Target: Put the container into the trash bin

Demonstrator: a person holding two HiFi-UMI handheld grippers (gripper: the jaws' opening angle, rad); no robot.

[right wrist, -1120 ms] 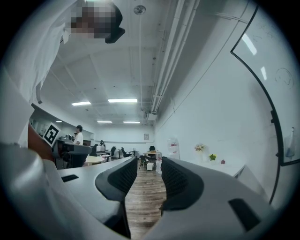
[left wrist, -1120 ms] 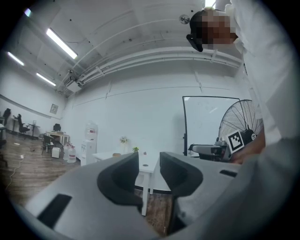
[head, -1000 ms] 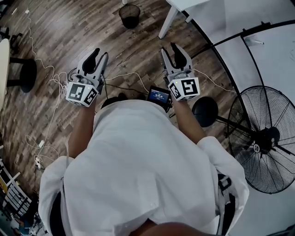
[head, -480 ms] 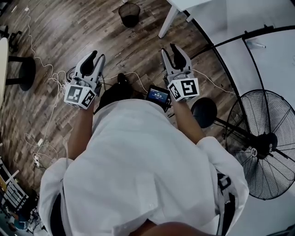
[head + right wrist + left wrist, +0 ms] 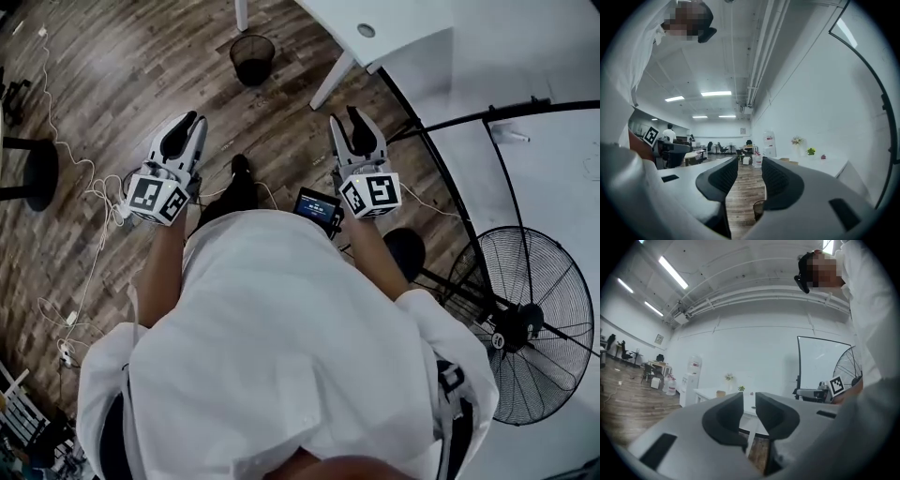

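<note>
Short of the black mesh trash bin [image 5: 251, 58], my left gripper [image 5: 187, 124] is closing on nothing, my right gripper [image 5: 356, 116] gapes empty; picking up and binning the container remain.

The round black wire-mesh trash bin [image 5: 252, 58] stands upright on the wood-plank floor [image 5: 141, 84], near a white table leg [image 5: 241, 13]. Its open mouth faces up, and the inside looks dark.

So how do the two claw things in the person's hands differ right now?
On the left gripper the jaws stand close together and are closing; on the right gripper they stand wider apart. The right gripper is nearer the white table than the left gripper. Both point forward, level, with nothing between their jaws.
</note>
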